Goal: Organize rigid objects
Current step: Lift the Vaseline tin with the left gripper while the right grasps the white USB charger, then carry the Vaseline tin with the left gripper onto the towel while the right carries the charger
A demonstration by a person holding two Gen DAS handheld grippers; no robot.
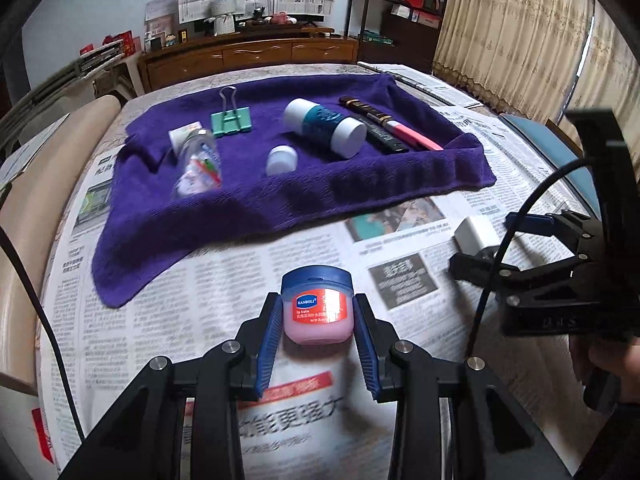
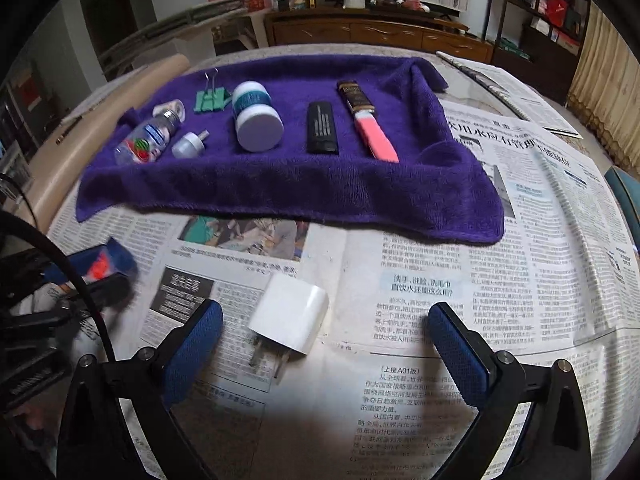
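A small pink lip balm jar (image 1: 318,310) with a blue lid sits between the blue pads of my left gripper (image 1: 317,299), which is shut on it over the newspaper. A white charger plug (image 2: 290,316) lies on the newspaper, prongs toward the camera, between the wide-apart fingers of my open right gripper (image 2: 325,309), nearer the left finger and touching neither pad. In the left wrist view the right gripper (image 1: 486,242) hangs over the same charger (image 1: 476,234). Behind both lies a purple towel (image 2: 280,188) with several items lined up on it.
On the towel (image 1: 280,196) lie a clear bottle (image 1: 198,166), a green binder clip (image 1: 231,120), a small white cap (image 1: 282,159), a white and teal container (image 1: 326,126), a black stick (image 2: 323,128) and a pink highlighter (image 2: 374,134). Newspaper (image 2: 420,300) covers the table. A cable (image 1: 496,248) hangs by the right gripper.
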